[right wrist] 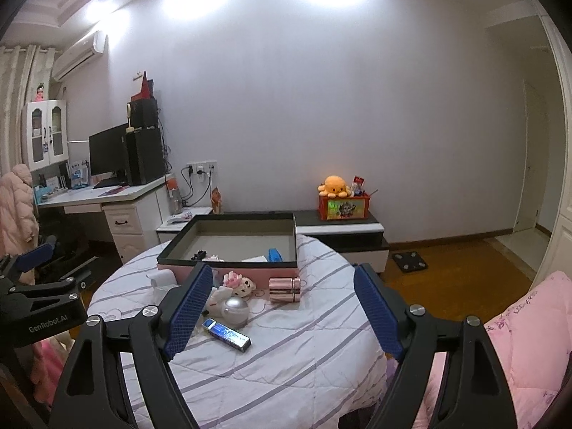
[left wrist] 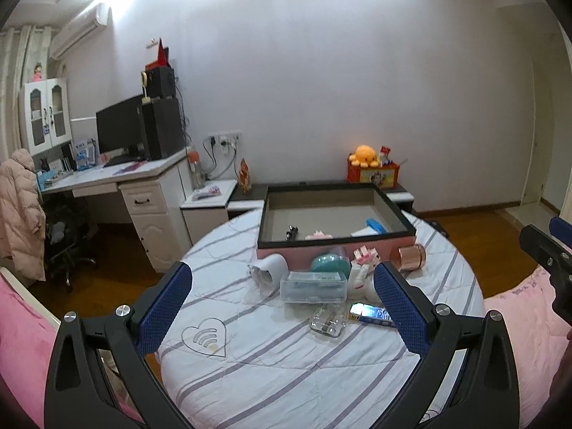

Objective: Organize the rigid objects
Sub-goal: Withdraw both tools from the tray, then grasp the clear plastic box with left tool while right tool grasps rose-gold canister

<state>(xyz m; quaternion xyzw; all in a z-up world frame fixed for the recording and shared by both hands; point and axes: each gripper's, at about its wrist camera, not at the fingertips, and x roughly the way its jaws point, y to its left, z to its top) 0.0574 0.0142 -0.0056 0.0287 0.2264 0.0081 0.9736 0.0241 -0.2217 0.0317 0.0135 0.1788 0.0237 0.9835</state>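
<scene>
A round table with a striped white cloth (left wrist: 286,357) (right wrist: 286,357) carries a pink, black-rimmed storage box (left wrist: 332,243) (right wrist: 228,268) holding a few small items. In front of it lie a clear plastic case (left wrist: 314,286), a small clear box (left wrist: 327,321), a blue shiny pack (left wrist: 371,312) (right wrist: 227,334), a white cup on its side (left wrist: 268,271), a teal lidded item (left wrist: 327,262), a rose-gold cylinder (left wrist: 409,255) (right wrist: 284,289) and a silver ball (right wrist: 235,309). My left gripper (left wrist: 282,300) and right gripper (right wrist: 282,307) are open, empty, above the table's near side.
A white desk (left wrist: 118,182) with monitor stands at the far left, with a low cabinet (right wrist: 339,230) bearing a red toy box behind the table. Pink bedding (right wrist: 518,339) lies at the right. Wooden floor (left wrist: 475,236) surrounds the table.
</scene>
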